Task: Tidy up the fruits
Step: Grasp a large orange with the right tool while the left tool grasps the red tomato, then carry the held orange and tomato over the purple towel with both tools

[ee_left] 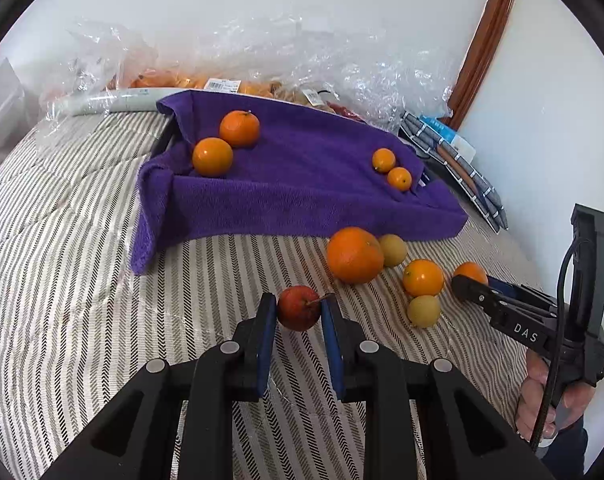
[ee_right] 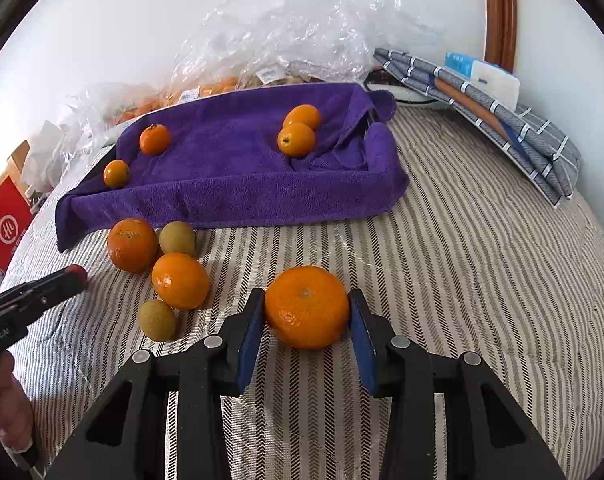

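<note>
The red fruit (ee_left: 298,308) is sitting just in front of the purple tray (ee_left: 302,204), stem pointing right, pinched between the left gripper's (ee_left: 298,314) pads. The right gripper (ee_right: 306,312) is clamping an orange (ee_right: 306,307) right of it. Five fruits (ee_right: 180,280) are lying between them, bare striped cloth (ee_right: 461,280) beyond. Four oranges (ee_left: 240,128) are resting in the tray's corners.
</note>
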The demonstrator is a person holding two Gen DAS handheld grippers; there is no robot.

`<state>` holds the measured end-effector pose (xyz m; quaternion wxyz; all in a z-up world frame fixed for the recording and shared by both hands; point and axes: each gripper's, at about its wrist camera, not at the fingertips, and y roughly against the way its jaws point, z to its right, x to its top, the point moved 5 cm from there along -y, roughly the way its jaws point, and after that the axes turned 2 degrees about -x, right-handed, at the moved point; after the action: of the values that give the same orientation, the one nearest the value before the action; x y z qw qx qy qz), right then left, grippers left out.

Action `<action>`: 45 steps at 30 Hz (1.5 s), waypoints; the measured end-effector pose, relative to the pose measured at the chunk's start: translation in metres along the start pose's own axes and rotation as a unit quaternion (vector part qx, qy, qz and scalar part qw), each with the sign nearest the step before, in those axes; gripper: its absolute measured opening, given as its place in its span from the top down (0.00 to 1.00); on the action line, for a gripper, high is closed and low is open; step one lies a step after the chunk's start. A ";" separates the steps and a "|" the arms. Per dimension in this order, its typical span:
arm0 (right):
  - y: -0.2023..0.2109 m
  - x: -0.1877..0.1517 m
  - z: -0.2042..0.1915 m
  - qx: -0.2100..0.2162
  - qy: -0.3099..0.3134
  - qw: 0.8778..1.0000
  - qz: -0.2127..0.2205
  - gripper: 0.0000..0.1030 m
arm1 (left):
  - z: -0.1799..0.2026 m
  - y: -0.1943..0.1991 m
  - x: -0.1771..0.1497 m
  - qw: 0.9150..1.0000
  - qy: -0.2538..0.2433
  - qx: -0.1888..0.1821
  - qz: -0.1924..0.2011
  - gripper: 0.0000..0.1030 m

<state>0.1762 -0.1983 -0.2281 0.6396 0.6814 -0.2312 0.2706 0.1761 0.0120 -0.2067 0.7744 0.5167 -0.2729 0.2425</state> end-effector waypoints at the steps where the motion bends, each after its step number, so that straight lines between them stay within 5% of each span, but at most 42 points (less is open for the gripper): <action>1: 0.001 0.000 -0.001 -0.001 0.002 1.000 0.004 0.60 | 0.000 0.001 0.001 1.000 0.003 0.000 0.004 0.78; 28: 0.040 -0.004 -0.004 0.053 -0.020 0.996 0.063 0.61 | -0.021 0.025 0.006 0.997 0.057 0.024 0.039 0.78; 45: 0.078 0.039 -0.003 0.045 -0.037 0.993 0.106 0.61 | -0.034 0.091 0.061 0.990 0.061 0.054 0.116 0.78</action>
<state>0.1536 -0.2004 -0.1445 0.5670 0.6905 -0.3132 0.3220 0.1665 0.0815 -0.1156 0.7274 0.5069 -0.2699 0.3757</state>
